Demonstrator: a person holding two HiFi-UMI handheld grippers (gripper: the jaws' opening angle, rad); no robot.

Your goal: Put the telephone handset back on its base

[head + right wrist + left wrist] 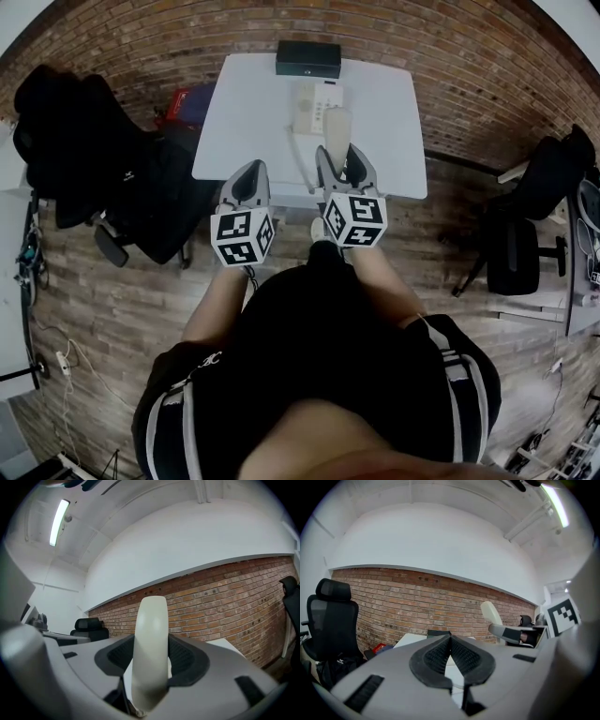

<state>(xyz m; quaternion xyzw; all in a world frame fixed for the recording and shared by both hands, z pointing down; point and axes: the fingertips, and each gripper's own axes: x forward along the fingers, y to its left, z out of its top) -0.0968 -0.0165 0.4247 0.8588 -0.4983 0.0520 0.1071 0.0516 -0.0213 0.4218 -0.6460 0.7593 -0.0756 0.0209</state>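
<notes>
At frame centre, the right claw [151, 641] clamps the upright handset [150, 616] between its jaws, near the base [312, 101] on the surface [244, 103]. The left claw [450, 643] is closed, empty.

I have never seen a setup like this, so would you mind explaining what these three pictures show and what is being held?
There is no robot here: a person holds a two-jaw gripper in each hand, and the cubes with square markers belong to the grippers. The head view comes from a camera on the person's head, looking steeply down. The other two pictures come from cameras riding on each gripper, looking along its jaws. The left gripper has its jaws together with nothing between them. The right gripper is clamped on a cream telephone handset. On the white table sit the telephone base and, at the far edge, a black box.
</notes>
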